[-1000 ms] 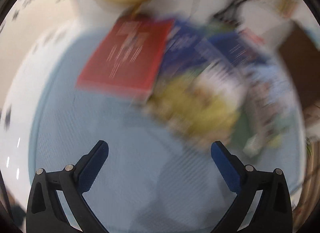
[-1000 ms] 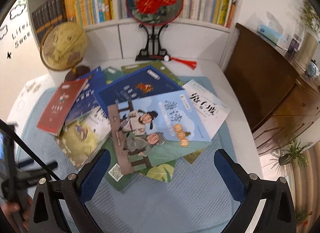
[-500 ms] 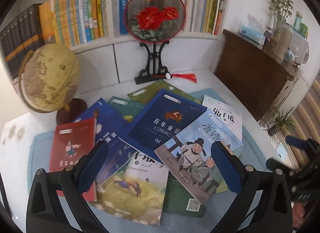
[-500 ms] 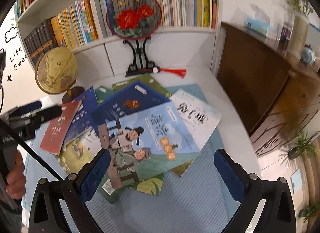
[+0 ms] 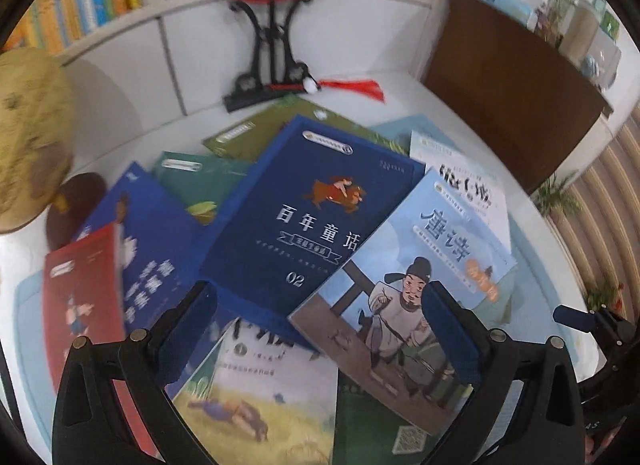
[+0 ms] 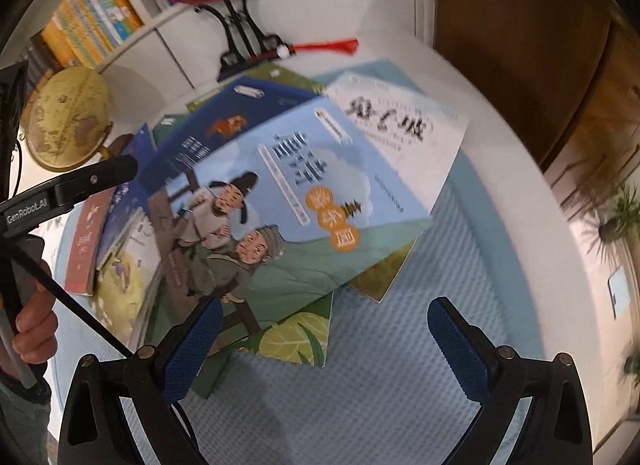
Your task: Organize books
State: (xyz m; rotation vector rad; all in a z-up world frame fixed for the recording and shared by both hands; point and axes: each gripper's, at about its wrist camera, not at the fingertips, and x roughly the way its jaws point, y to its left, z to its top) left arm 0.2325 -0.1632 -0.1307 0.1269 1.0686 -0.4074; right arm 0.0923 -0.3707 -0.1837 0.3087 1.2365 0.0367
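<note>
Both claws spread wide, nothing gripped in either; left claw (image 5: 320, 329) hovering low over the book pile, right claw (image 6: 320, 345) hanging over the pale blue mat (image 6: 400, 385) at the pile's near edge. Books fanned loose and overlapping on that mat, on the white table (image 6: 500, 169). Topmost, a light blue picture book (image 5: 404, 293) with robed figures on the cover, lying tilted across the rest; seen in the right wrist view (image 6: 288, 201) just beyond the left fingertip. Under its far corner, a white book (image 6: 400, 133) with black brush lettering. Beside it, a dark blue book (image 5: 316, 217) marked 02, corner tucked beneath the light blue one. Further left, another blue book (image 5: 148, 249), then a red book (image 5: 80, 305) at the pile's left edge, partly over the blue. Nearest the left claw, a yellow-field cover (image 5: 260, 405), blurred. Green covers (image 5: 200, 177) peeking out at the back. Behind the pile, a black fan stand (image 5: 272, 65) with a red tassel (image 5: 360, 87) trailing on the table, a globe (image 6: 64, 117) off to the left, a bookshelf (image 6: 100, 21) packed with spines along the wall, a dark wooden cabinet (image 5: 512, 97) to the right. A person's hand (image 6: 32, 329) wrapped round the left tool's handle at the edge of the right wrist view
</note>
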